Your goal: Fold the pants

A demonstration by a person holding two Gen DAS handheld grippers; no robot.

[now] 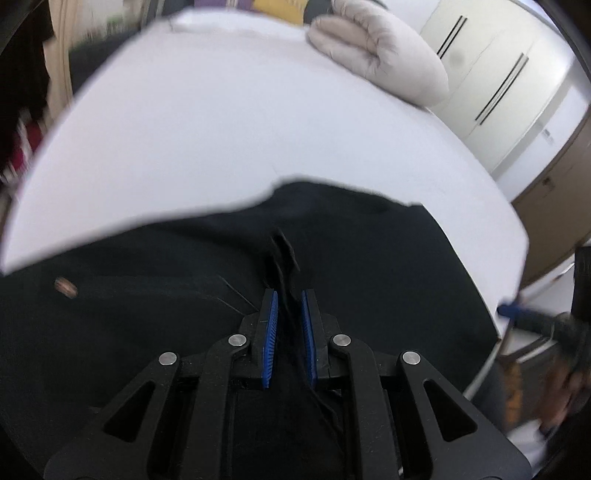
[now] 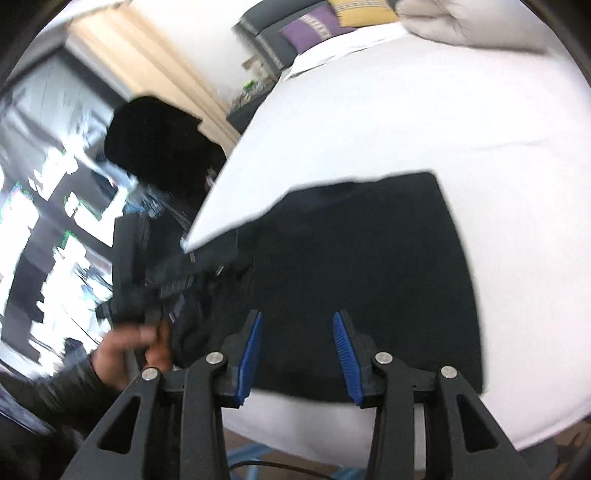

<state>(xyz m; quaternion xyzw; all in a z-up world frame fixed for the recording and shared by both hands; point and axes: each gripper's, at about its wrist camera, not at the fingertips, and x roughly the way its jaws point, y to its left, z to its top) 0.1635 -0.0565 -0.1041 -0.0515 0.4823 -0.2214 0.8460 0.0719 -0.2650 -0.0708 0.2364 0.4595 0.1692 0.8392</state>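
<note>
The black pants (image 1: 332,236) lie spread on the white bed (image 1: 221,129). My left gripper (image 1: 289,299) is shut on a pinched-up fold of the pants' cloth between its blue pads (image 1: 271,325). In the right wrist view the pants (image 2: 369,266) form a flat dark rectangle near the bed's front edge. My right gripper (image 2: 297,321) is open and empty just above the near edge of the pants. The person's left hand (image 2: 129,350) shows holding the other gripper at the pants' left side.
A beige puffy duvet (image 1: 380,51) lies at the far right of the bed. White cabinets (image 1: 498,92) stand beyond it. Purple and yellow cushions (image 2: 332,18) sit past the bed's head. A dark chair (image 2: 159,147) and cluttered floor lie left of the bed.
</note>
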